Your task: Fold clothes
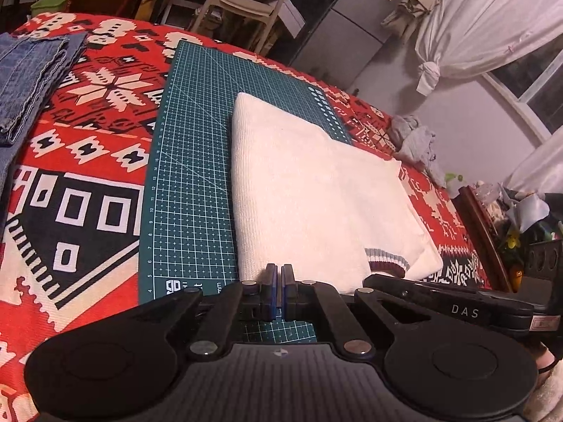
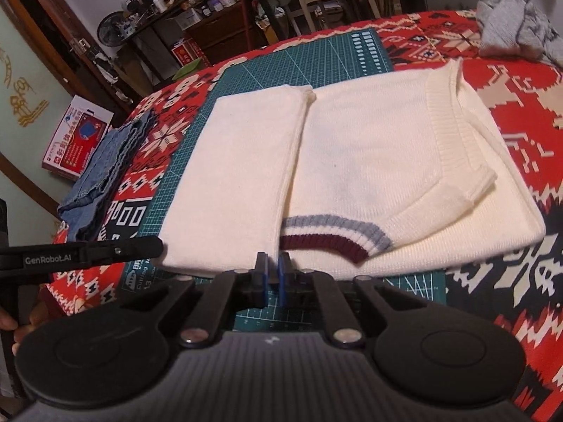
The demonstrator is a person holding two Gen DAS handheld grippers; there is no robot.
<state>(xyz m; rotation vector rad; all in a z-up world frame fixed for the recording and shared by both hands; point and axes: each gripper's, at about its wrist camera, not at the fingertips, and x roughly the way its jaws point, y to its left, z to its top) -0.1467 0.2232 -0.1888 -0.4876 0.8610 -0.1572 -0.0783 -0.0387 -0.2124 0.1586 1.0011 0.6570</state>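
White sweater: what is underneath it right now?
The white sweater lies on the green cutting mat, with its right part over the red patterned blanket. Whatever else may lie beneath is covered.

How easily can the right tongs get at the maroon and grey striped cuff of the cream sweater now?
Probably yes. The right tongs, nearly shut, sit just short of the folded cream knitted sweater, and its maroon and grey striped cuff lies exposed on top, slightly to their right. Nothing lies between; the left tongs are off to the side.
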